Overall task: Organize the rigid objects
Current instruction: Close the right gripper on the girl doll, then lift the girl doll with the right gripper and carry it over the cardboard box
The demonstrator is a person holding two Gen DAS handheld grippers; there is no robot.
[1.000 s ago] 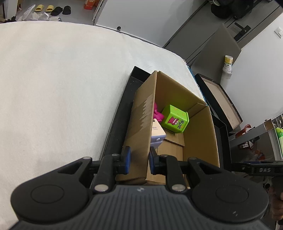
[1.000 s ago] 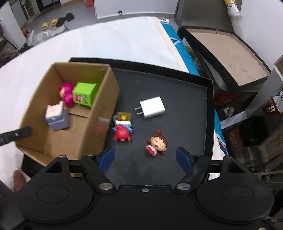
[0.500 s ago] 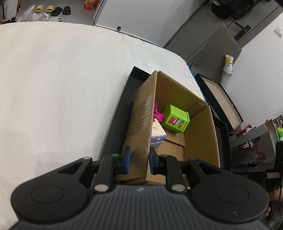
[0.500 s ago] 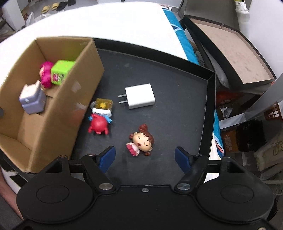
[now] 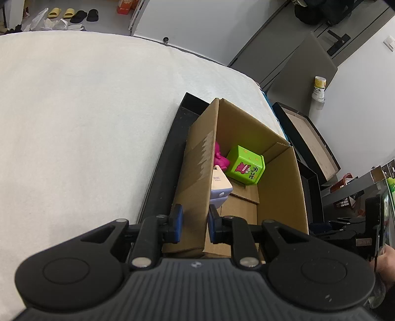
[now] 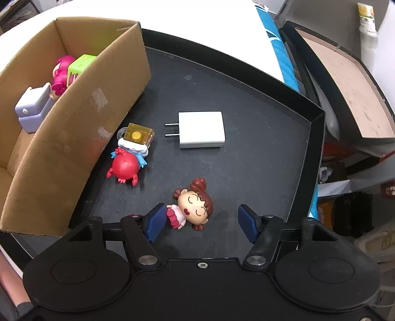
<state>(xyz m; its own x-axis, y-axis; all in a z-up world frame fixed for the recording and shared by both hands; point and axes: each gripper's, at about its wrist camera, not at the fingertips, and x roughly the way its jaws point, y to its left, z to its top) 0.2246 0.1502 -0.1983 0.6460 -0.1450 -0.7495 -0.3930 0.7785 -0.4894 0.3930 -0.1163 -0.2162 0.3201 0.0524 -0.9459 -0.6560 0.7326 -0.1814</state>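
Left gripper (image 5: 193,223) clamped on near wall of box (image 5: 197,172). Right gripper (image 6: 201,222) spread wide around doll (image 6: 193,206) lying near tray's (image 6: 317,138) front edge. Red figure (image 6: 126,166) beside box; charger (image 6: 201,132) mid-tray. Green cube (image 5: 245,165), pink figure (image 5: 219,158), lilac toy (image 5: 219,189) inside box.

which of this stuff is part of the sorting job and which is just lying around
Job: cardboard box, girl figurine, red figurine, white charger, black tray, green cube.

Lying about: slippers, white bottle, empty tray.
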